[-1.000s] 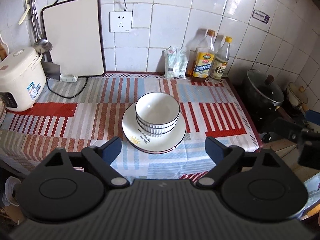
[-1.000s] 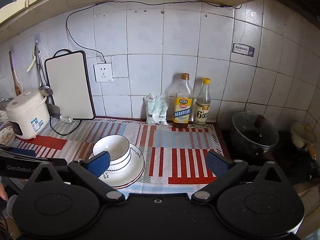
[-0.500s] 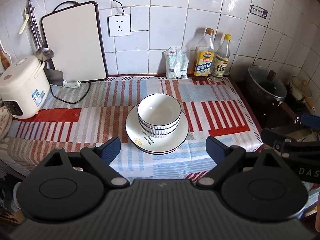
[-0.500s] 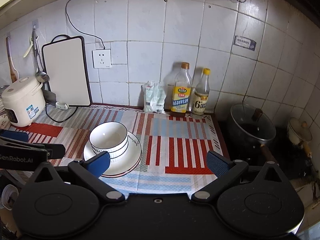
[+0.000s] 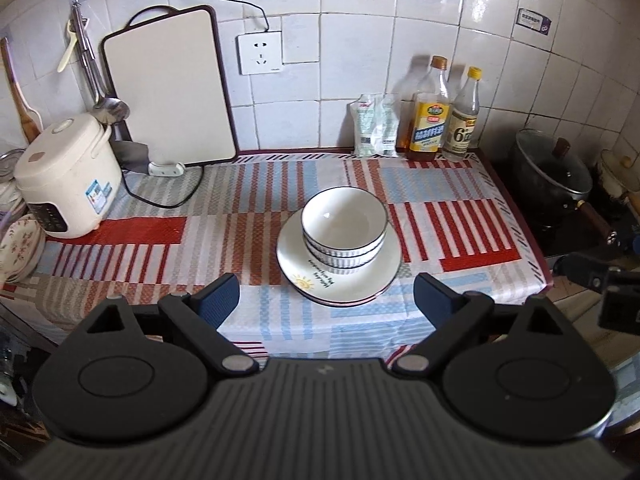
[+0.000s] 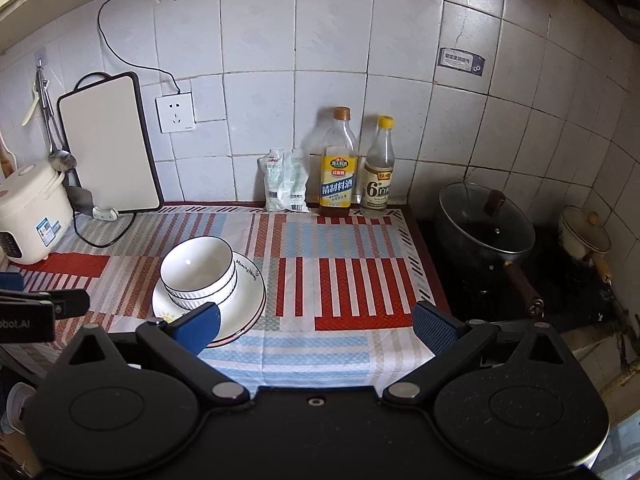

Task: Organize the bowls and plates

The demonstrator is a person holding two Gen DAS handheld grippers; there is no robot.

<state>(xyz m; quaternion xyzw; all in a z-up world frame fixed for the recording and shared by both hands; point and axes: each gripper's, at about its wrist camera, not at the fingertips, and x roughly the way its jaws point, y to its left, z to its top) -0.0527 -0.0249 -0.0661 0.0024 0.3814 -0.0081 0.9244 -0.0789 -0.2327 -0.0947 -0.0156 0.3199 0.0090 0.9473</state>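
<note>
Two white ribbed bowls (image 5: 344, 224) are nested on a stack of white plates (image 5: 372, 280) with a sun drawing, on the striped cloth of the counter (image 5: 200, 232). The stack also shows in the right wrist view, bowls (image 6: 198, 268) on plates (image 6: 248, 292). My left gripper (image 5: 326, 296) is open and empty, held back from the counter's front edge, in line with the stack. My right gripper (image 6: 316, 324) is open and empty, to the right of the stack and back from the edge.
A rice cooker (image 5: 64, 176) and floral plates (image 5: 20, 248) stand at the left. A cutting board (image 5: 172, 88) leans on the tiled wall. Two bottles (image 5: 444, 112) and a packet (image 5: 374, 126) stand at the back. A lidded pot (image 6: 486, 232) sits on the stove at right.
Both grippers have drawn back a little and shifted their view; the bowls and plates have not moved. Both stay open and empty.
</note>
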